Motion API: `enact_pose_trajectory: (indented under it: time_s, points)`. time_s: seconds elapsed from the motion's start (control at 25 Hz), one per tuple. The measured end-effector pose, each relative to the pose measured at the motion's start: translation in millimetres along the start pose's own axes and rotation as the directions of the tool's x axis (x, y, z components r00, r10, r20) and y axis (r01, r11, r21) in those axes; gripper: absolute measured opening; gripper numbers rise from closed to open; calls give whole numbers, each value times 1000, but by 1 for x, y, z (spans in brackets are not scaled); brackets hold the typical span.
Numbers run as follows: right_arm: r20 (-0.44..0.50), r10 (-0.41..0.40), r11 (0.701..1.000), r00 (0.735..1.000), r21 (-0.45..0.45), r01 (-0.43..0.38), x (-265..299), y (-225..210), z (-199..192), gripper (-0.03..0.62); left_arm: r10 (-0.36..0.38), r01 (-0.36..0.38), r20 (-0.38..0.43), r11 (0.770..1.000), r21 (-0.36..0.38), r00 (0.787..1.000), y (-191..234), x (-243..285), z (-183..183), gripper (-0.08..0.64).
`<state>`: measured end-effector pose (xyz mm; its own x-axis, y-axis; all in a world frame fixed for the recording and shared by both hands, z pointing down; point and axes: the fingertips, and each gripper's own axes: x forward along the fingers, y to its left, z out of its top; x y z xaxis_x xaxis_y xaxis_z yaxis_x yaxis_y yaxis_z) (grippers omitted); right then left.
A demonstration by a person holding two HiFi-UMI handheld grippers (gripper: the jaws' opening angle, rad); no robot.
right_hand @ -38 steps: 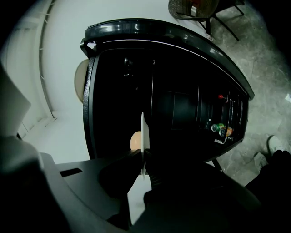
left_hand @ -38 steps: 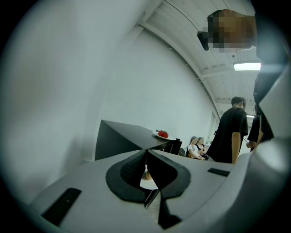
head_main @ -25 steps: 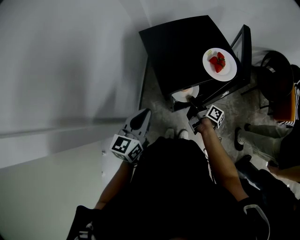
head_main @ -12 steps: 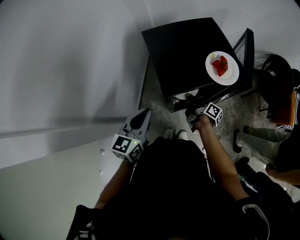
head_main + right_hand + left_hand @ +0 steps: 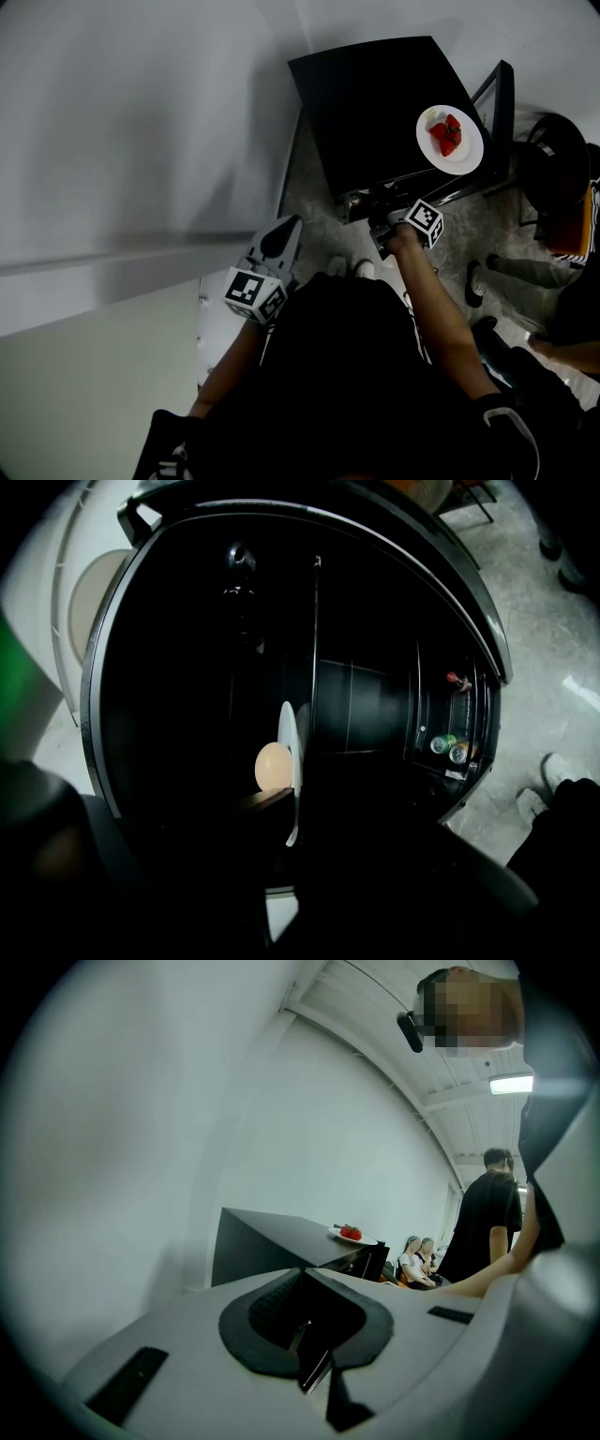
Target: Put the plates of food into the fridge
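Note:
A white plate with a pale round piece of food shows edge-on inside the dark fridge. My right gripper is shut on its near rim. From the head view the right gripper reaches into the front of the black fridge, and the held plate is hidden there. A second white plate with strawberries rests on the fridge top, also visible far off as the strawberry plate. My left gripper hangs by the white wall, shut and empty, its jaws pressed together.
The fridge door stands open to the right; its door shelf holds cans. A person's shoes and a dark chair are on the floor at right. A standing person and seated people are beyond the fridge.
My right gripper has pushed the plate forward: it showed below the fridge's front edge a second ago and is now inside, out of the head view. The left gripper has not moved.

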<state>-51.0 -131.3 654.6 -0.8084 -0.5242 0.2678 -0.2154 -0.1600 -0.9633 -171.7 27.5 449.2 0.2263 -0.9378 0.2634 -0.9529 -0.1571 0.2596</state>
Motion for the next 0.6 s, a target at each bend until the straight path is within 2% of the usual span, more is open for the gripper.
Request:
enact_pose_trajectory:
  time_s: [0.32, 0.52, 0.56, 0.6]
  points:
    - [11, -39, 999, 999, -17, 39, 5, 2, 1, 35, 12, -12, 5, 1000, -5, 1000, 2, -1, 0, 25]
    - [20, -36, 998, 999, -43, 37, 5, 6, 0, 36, 0, 0, 2, 1000, -5, 1000, -3, 1, -1, 25]
    - [20, -25, 998, 999, -63, 26, 5, 10, 0, 48, -3, 3, 4, 1000, -4, 1000, -4, 1, 0, 25]
    - [16, -12, 996, 1000, -87, 14, 5, 14, -1, 90, -6, 6, 4, 1000, -5, 1000, -5, 1, 0, 25]
